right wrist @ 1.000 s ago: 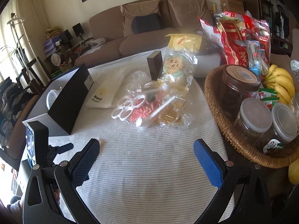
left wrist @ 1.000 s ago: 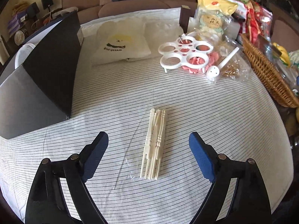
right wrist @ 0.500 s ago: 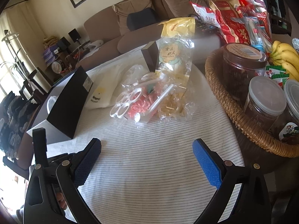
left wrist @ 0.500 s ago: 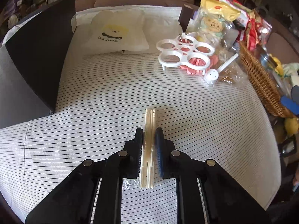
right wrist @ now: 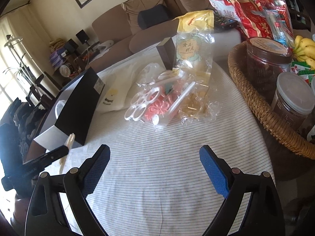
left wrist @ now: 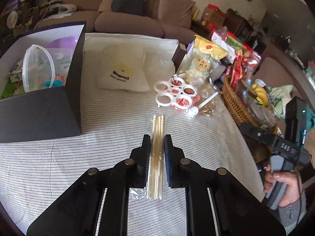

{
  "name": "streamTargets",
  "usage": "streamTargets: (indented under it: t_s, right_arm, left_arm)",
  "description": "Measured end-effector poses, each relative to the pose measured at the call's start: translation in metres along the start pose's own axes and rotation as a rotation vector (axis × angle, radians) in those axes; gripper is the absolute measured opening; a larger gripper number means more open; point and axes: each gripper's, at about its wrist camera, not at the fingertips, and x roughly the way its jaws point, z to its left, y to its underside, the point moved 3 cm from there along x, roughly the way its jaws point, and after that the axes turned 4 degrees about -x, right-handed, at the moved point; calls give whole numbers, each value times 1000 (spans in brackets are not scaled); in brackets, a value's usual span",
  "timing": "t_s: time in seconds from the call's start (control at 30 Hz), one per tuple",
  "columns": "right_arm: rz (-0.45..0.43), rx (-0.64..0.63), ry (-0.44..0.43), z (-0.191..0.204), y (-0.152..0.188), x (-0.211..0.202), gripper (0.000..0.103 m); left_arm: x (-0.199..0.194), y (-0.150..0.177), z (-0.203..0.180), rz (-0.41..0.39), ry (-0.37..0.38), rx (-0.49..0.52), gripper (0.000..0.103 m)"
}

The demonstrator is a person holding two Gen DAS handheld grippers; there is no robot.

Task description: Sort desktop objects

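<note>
A clear packet of cream plastic sticks hangs above the striped tablecloth, with my left gripper shut on its middle. The right wrist view shows this packet sticking out of the left gripper beside the black box. My right gripper hovers low over bare cloth; its jaws stand wide and are closing, with nothing between them. A white ring mould lies on pink pieces further back, next to a white scoop.
The open black box at the left holds a clear tub and small items. A white cloth bag lies behind. Snack bags and a wicker basket with jars and bananas crowd the right. A hand grips the right tool.
My left gripper closed on the stick packet and lifted it off the cloth, tilting up toward the box. The right gripper sank slightly and its jaws narrowed a little.
</note>
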Motion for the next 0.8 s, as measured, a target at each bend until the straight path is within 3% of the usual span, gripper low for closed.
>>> streamTargets:
  t_s: [0.1,0.23,0.8]
  right_arm:
    - [4,-10,-17,7,-1,4,91]
    - [12,5,-54,15,-6,12,76]
    - [37,14,-73,42,-29,59,75]
  left_arm:
    - [-17,-5,6,-33,31,-18,13]
    - [-26,-6,19,-58,51,-62,13]
    - [-37,-9,84,-106,73,-207,13]
